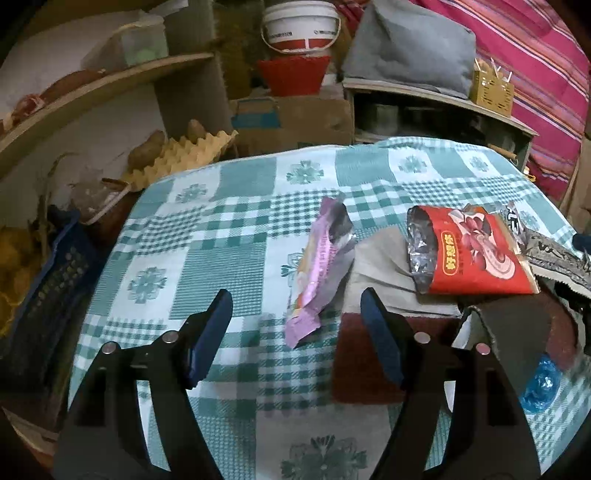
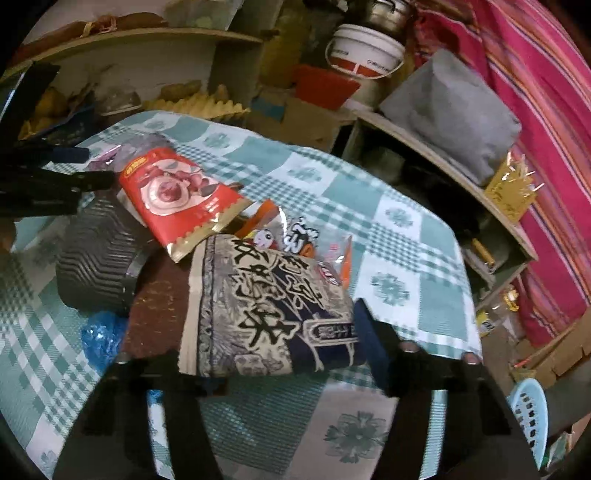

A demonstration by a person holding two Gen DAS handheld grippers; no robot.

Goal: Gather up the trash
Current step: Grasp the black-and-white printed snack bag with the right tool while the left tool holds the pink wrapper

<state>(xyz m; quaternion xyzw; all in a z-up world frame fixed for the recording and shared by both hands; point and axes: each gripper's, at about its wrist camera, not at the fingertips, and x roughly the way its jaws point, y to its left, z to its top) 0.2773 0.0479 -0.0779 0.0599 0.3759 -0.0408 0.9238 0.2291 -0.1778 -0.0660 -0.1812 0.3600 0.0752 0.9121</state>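
Observation:
On the green checked tablecloth (image 1: 207,258) a purple wrapper (image 1: 325,258) lies lengthwise. Its near end sits between the fingertips of my left gripper (image 1: 295,299), which is open and not touching it. To its right a red snack bag (image 1: 476,258) rests on grey paper. In the right wrist view my right gripper (image 2: 288,347) is shut on a grey bag with black characters (image 2: 273,306). The right pad (image 2: 369,339) presses the bag's edge, and the bag hides the left finger. The red snack bag (image 2: 177,199) and my left gripper (image 2: 92,166) lie beyond it.
Orange and clear wrappers (image 2: 295,236) lie behind the grey bag. A dark ribbed object (image 2: 96,266), a brown mat (image 2: 159,306) and crumpled blue plastic (image 2: 99,336) sit to its left. Shelves (image 2: 443,162), a white bucket (image 1: 301,26) and boxes crowd the table's far side.

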